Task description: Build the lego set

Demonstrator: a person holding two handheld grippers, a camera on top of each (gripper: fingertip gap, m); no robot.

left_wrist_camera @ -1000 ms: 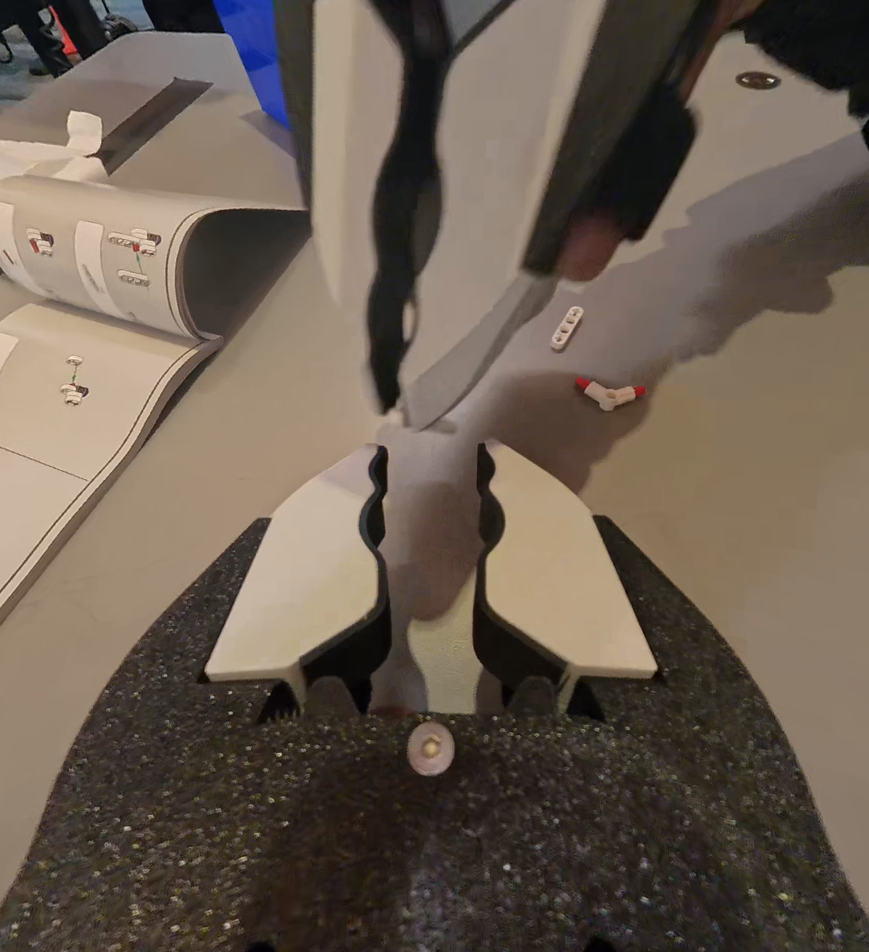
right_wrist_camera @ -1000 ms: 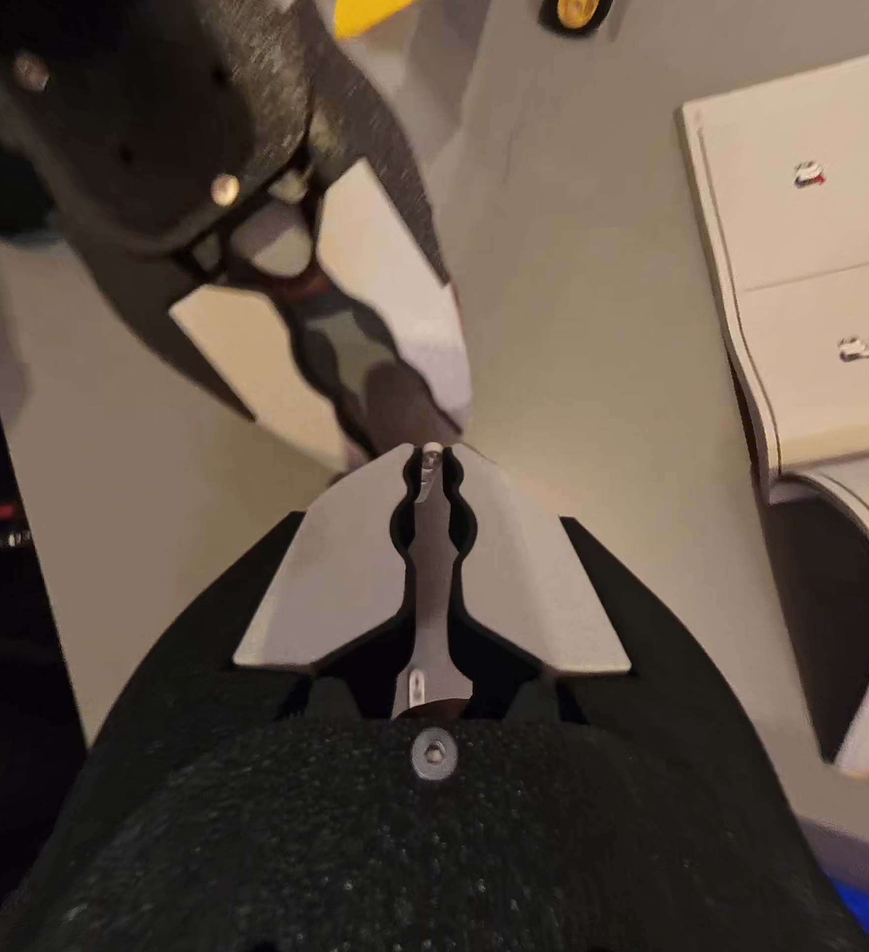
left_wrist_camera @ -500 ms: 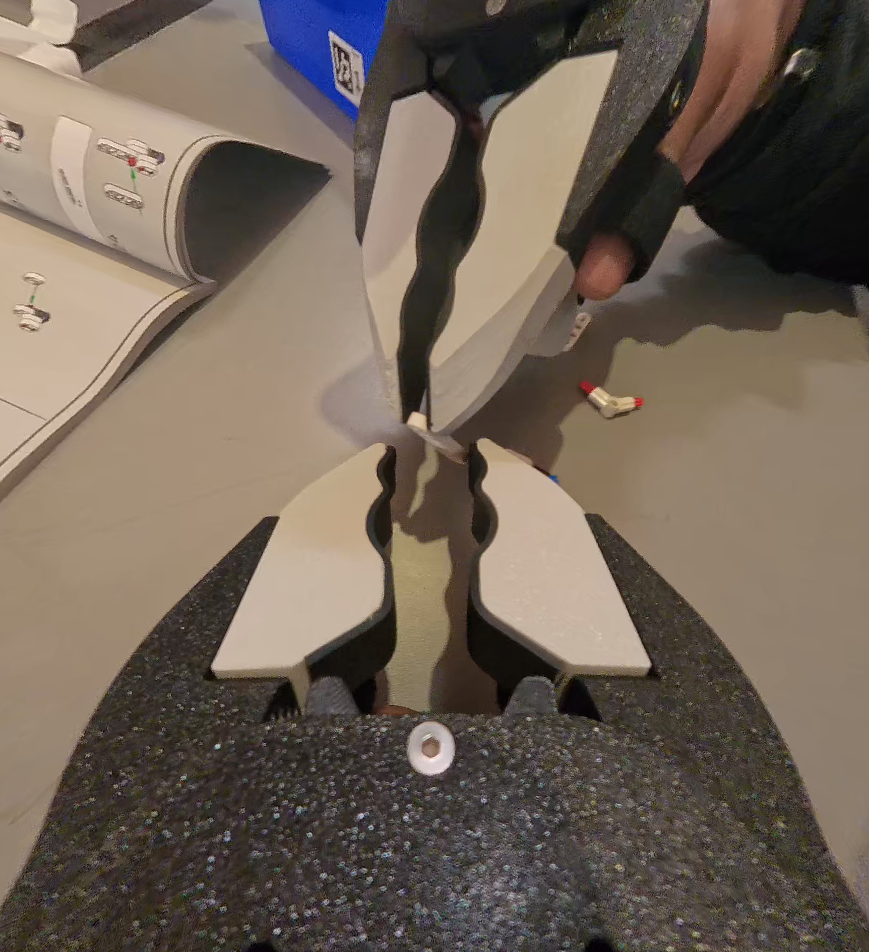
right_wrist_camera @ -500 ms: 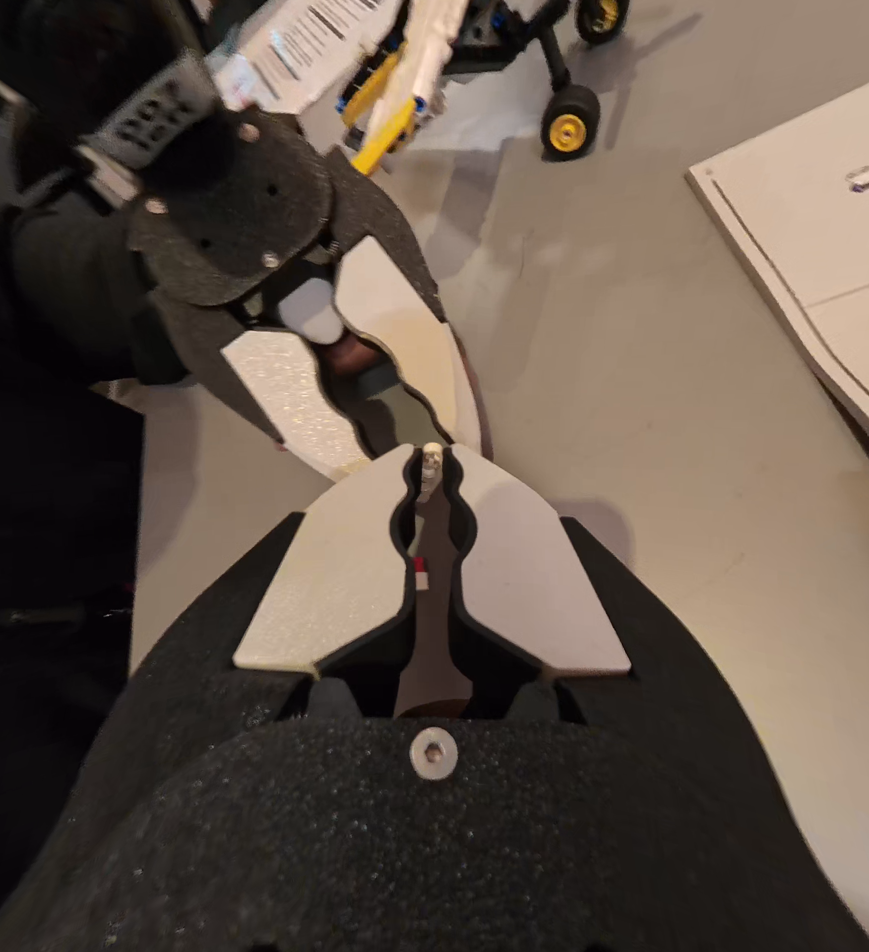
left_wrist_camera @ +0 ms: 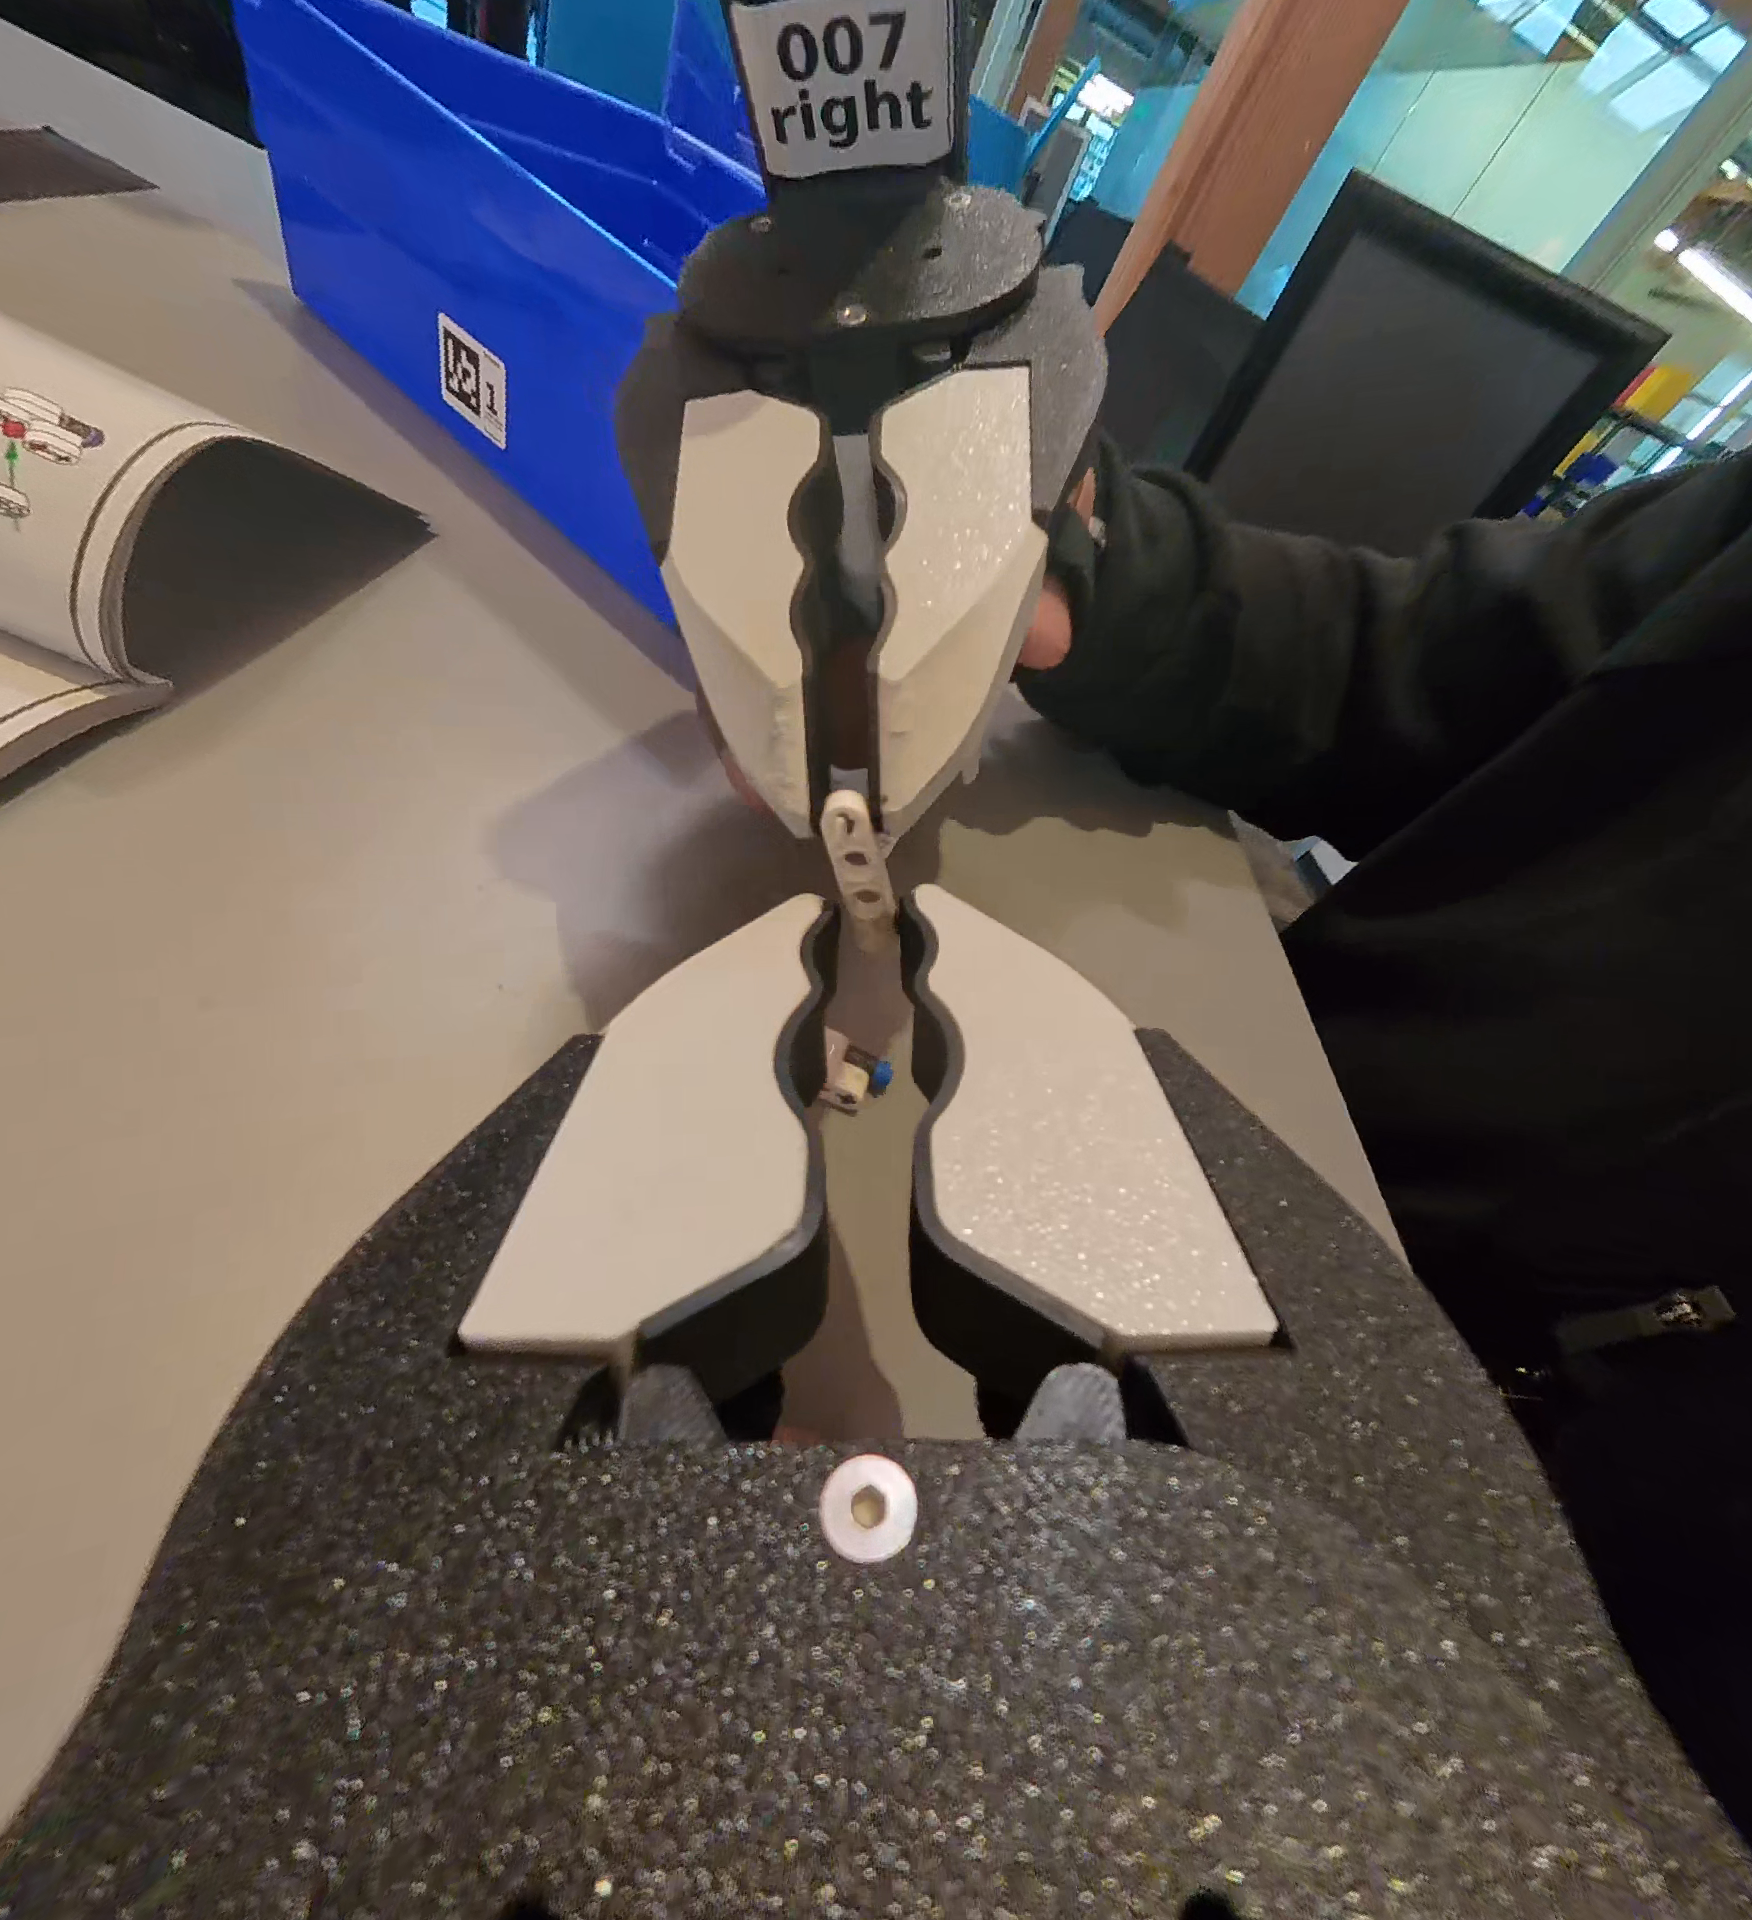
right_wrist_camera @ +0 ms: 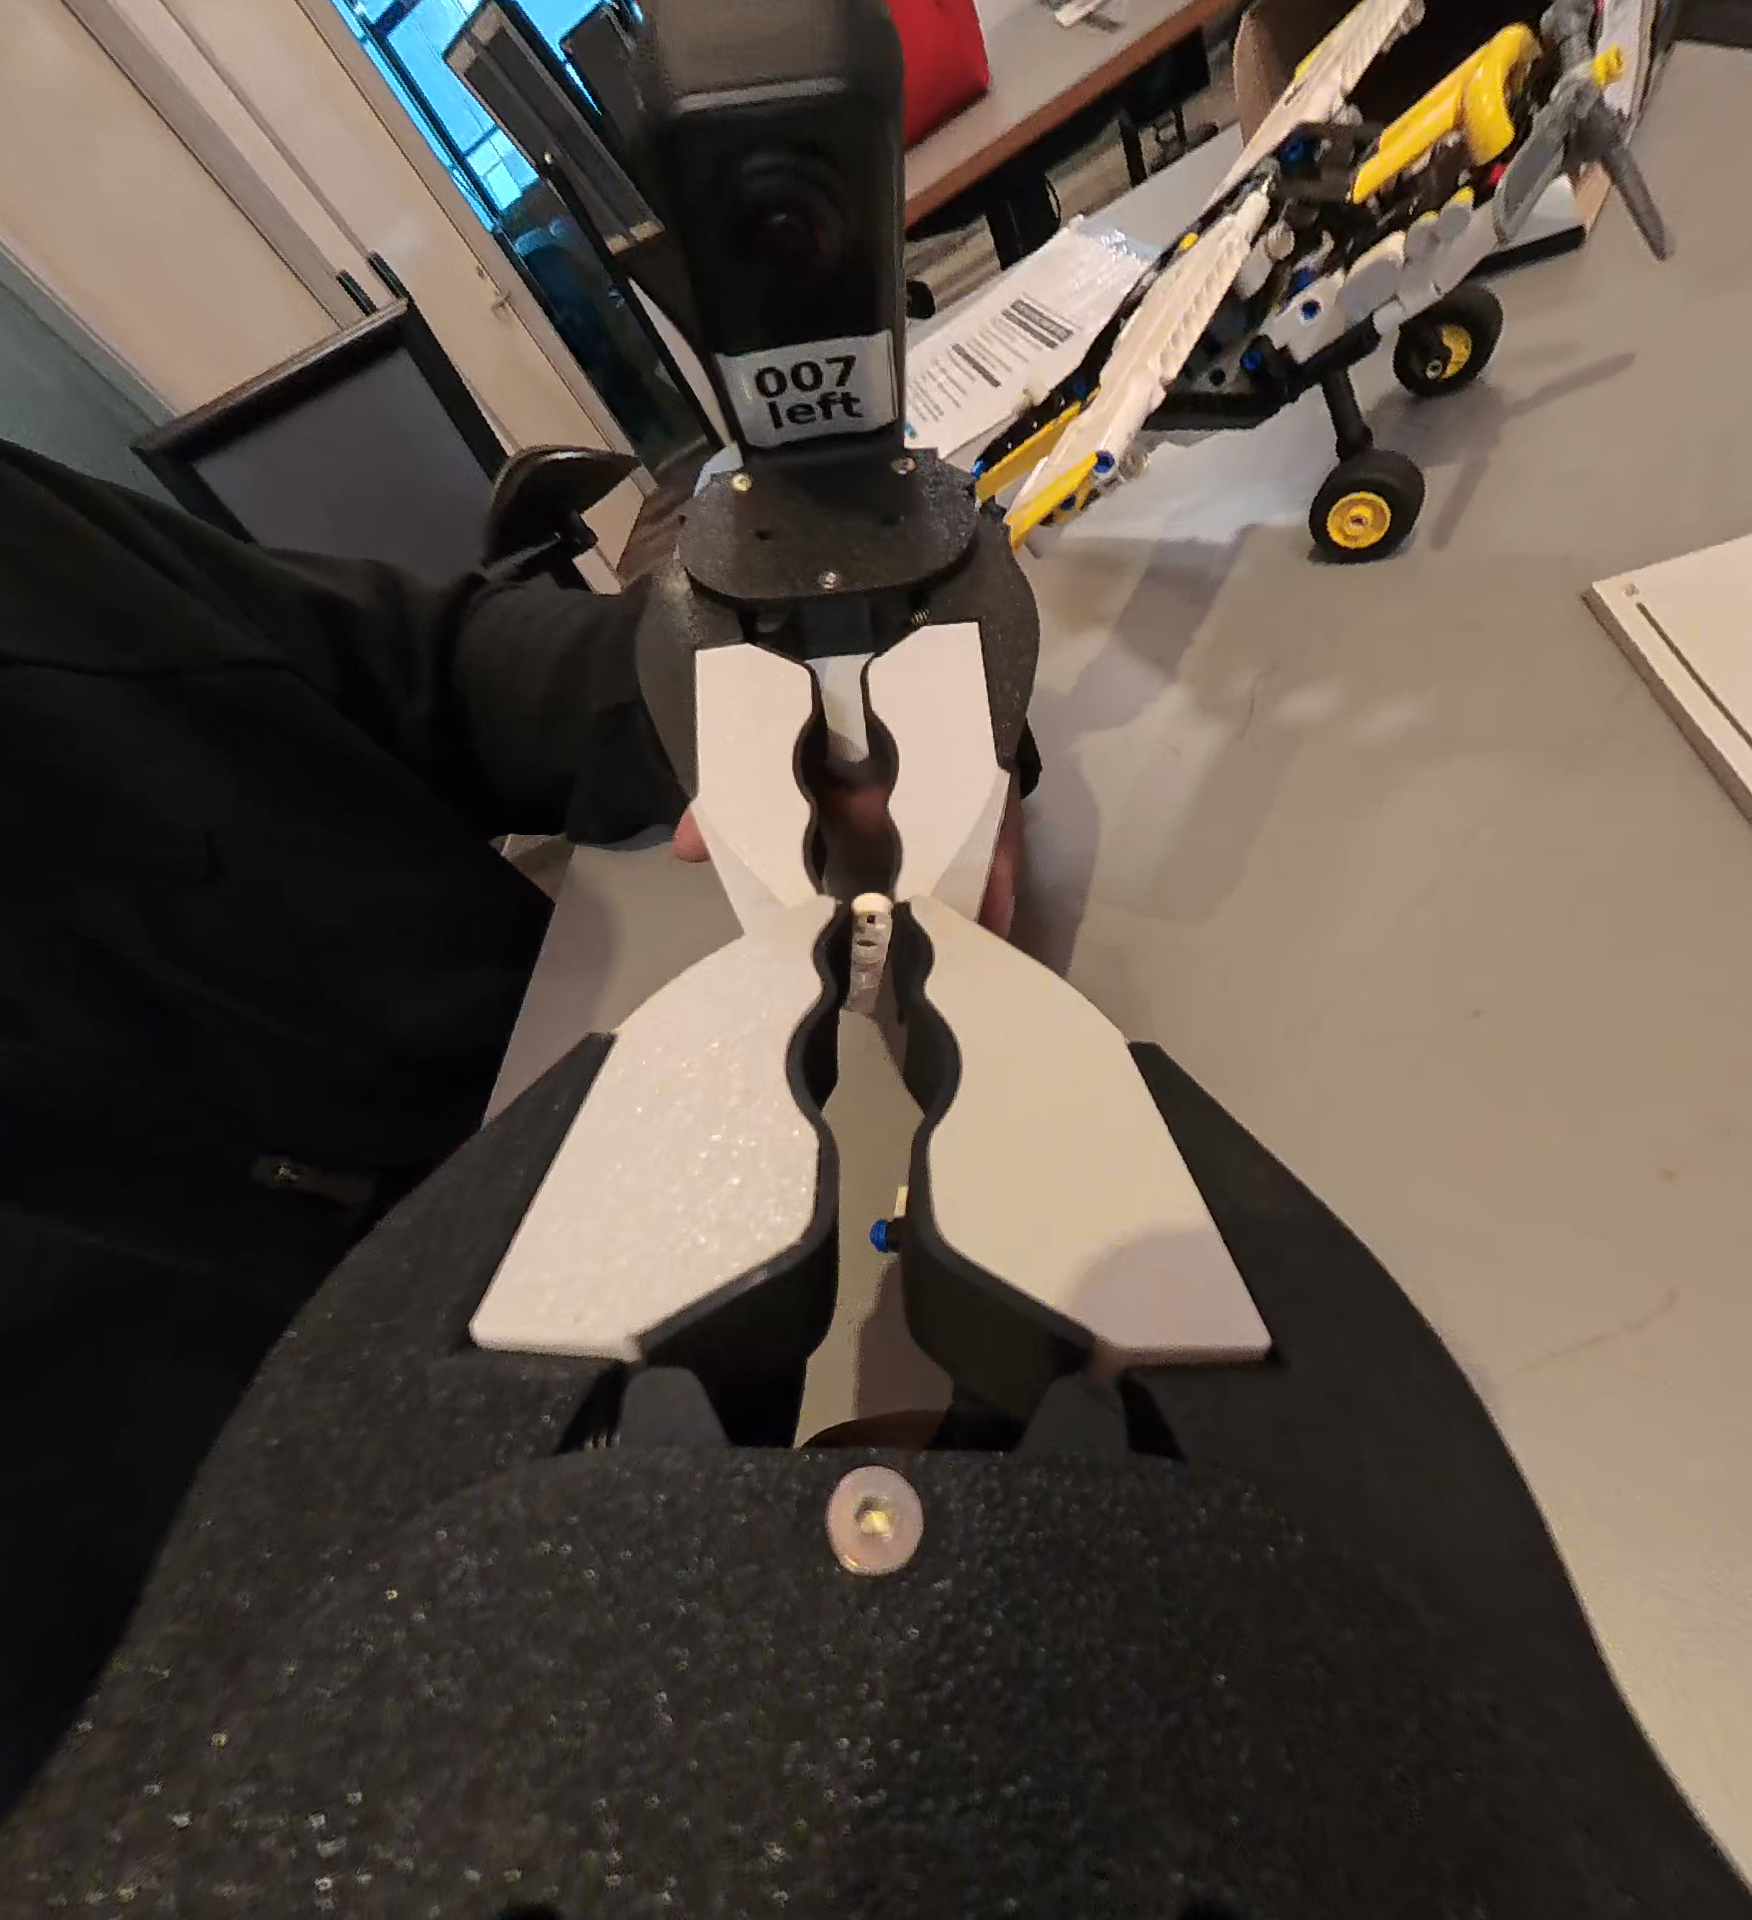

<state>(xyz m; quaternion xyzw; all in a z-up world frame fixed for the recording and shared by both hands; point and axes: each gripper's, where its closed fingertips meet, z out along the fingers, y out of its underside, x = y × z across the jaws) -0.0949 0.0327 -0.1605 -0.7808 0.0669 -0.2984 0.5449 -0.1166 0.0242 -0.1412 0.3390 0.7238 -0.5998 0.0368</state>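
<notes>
My right gripper (right_wrist_camera: 870, 920) is shut on one end of a small white beam with holes (right_wrist_camera: 868, 945). In the left wrist view it (left_wrist_camera: 844, 805) faces me and holds the beam (left_wrist_camera: 854, 862) out toward my left gripper (left_wrist_camera: 864, 923). The beam's free end stands between my left fingertips (left_wrist_camera: 799, 920), which are close on both sides with a thin gap showing. In the right wrist view my left gripper (right_wrist_camera: 870, 888) sits tip to tip with the right one. A small white piece with a blue pin (left_wrist_camera: 856, 1081) lies on the grey table (left_wrist_camera: 280, 935) below.
An open instruction booklet (left_wrist_camera: 41, 540) and a blue bin (left_wrist_camera: 498, 239) are at the left. A yellow and white model plane (right_wrist_camera: 1319, 260) and printed papers (right_wrist_camera: 1007, 332) stand behind. A person's black sleeves (left_wrist_camera: 1474, 675) hold both grippers. The table edge (left_wrist_camera: 1298, 987) is near. Both grippers' tips are close together, under 4 cm apart.
Both grippers rose from the table and turned to face each other. My left jaws narrowed around the beam's free end. My right gripper kept its hold on the beam.
</notes>
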